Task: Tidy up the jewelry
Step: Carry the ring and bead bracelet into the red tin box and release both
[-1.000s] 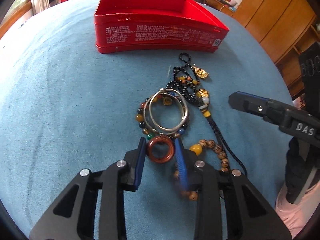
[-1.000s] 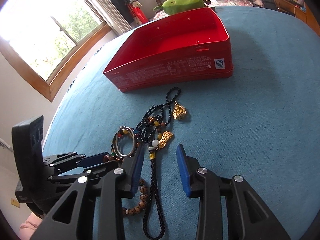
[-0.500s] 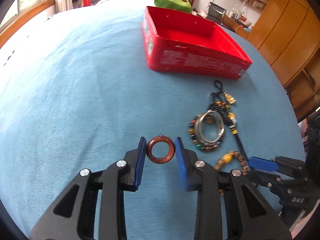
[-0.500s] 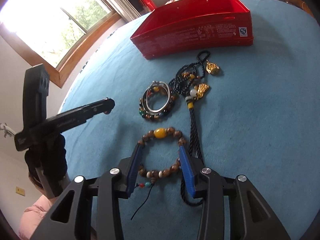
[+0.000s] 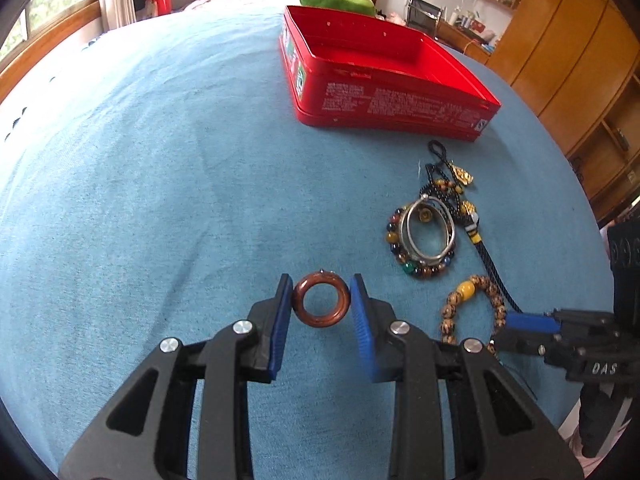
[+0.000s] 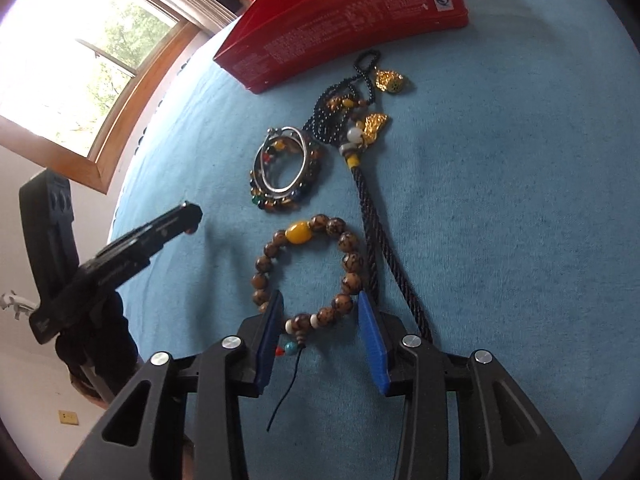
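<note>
A brown ring [image 5: 321, 300] sits pinched between the pads of the left hand-held gripper [image 5: 320, 304], well short of the red tin [image 5: 384, 100]. The right hand-held gripper [image 6: 320, 320] is spread around the near side of the wooden bead bracelet [image 6: 308, 264], which lies on the blue cloth [image 5: 160, 200] nearer than the tin.

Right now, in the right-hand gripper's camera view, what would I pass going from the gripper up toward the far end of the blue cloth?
Right gripper → wooden bead bracelet → silver bangle on a multicolour bead bracelet → gold charm → red tin.
</note>
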